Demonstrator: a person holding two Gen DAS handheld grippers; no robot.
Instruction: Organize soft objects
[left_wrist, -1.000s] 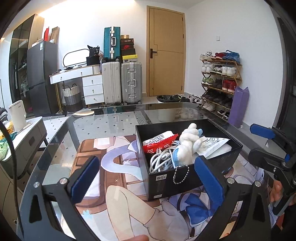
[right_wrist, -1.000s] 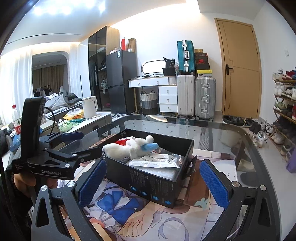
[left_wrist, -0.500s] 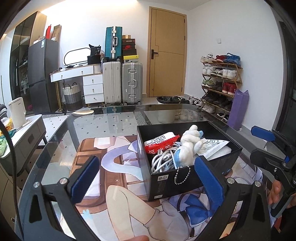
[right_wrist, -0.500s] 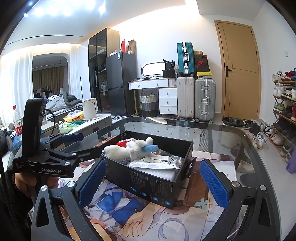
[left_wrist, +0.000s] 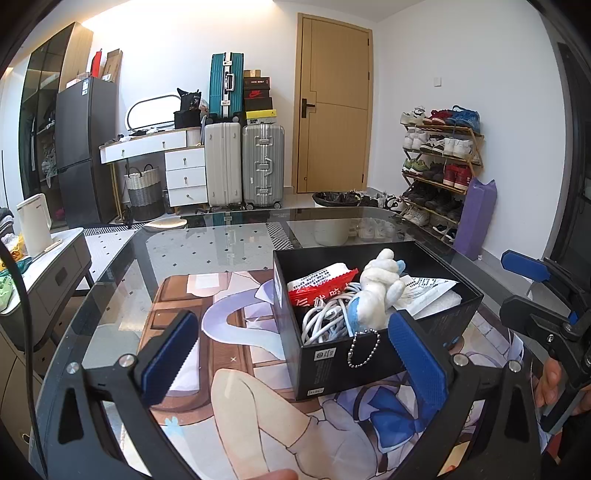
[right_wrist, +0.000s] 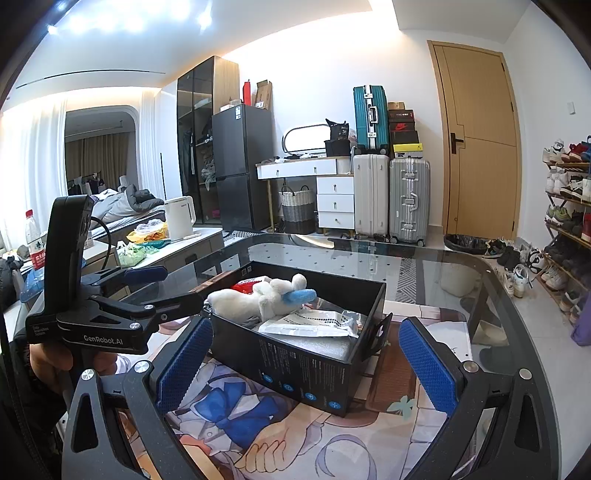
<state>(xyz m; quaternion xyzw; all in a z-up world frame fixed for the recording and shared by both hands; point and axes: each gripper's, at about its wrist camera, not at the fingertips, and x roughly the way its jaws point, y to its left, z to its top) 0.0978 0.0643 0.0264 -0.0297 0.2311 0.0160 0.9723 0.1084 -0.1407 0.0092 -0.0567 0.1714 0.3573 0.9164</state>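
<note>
A black open box (left_wrist: 373, 363) (right_wrist: 295, 369) stands on a printed mat on the glass table. In it lie a white and blue plush toy (left_wrist: 376, 291) (right_wrist: 258, 299) with a bead chain (left_wrist: 364, 349) hanging over the rim, a coil of white cable (left_wrist: 325, 321), a red and white packet (left_wrist: 321, 284) and a white foil pouch (left_wrist: 430, 290) (right_wrist: 314, 325). My left gripper (left_wrist: 291, 354) is open and empty in front of the box. My right gripper (right_wrist: 303, 362) is open and empty, near the box's other side; it also shows in the left wrist view (left_wrist: 532, 291).
The printed mat (left_wrist: 229, 369) covers the near part of the glass table (left_wrist: 221, 243). A low side cabinet with a white kettle (left_wrist: 35, 225) stands to the left. Suitcases (left_wrist: 243, 166), a dresser and a shoe rack (left_wrist: 439, 166) line the far walls.
Both views have drifted slightly; the box and its contents stay put. Both grippers stay open and empty.
</note>
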